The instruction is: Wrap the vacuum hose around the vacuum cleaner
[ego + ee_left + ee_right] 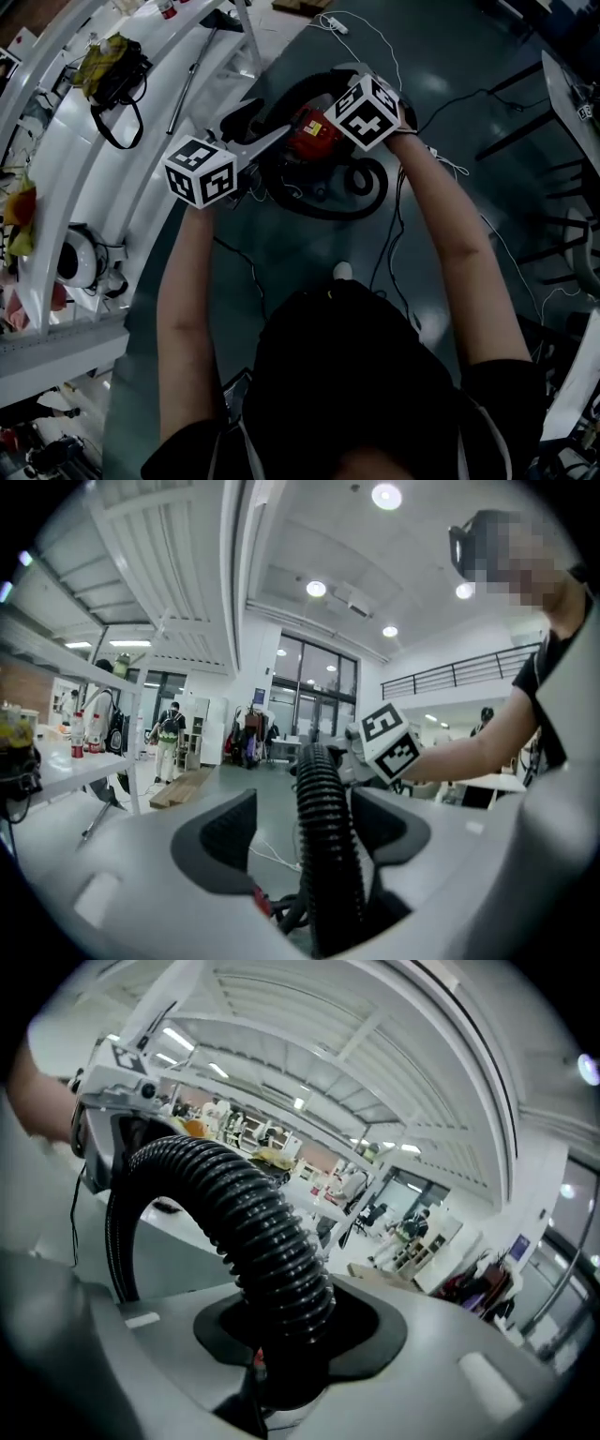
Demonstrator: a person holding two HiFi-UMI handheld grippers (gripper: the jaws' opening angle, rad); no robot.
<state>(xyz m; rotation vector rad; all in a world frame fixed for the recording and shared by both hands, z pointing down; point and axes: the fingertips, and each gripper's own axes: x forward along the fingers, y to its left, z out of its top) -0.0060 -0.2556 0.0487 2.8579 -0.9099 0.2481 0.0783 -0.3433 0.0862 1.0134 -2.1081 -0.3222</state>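
A red vacuum cleaner [314,141] sits on the dark floor, with its black ribbed hose [370,192] curling round its right side. Both grippers hang over it. My left gripper [305,832] is open: the hose [323,836] runs up between its jaws close to the right pad, with a gap on the left. My right gripper [281,1335] is shut on the hose [253,1222], which arches up and over to the left from its dark pads. In the head view the marker cubes of the left gripper [258,127] and the right one hide much of the vacuum.
A white curved bench [66,159] runs along the left; on it lie a yellow and black bag [112,66] and a white headset-like item [80,255]. Thin cables [394,234] trail over the floor. Dark chair legs [562,234] stand at the right.
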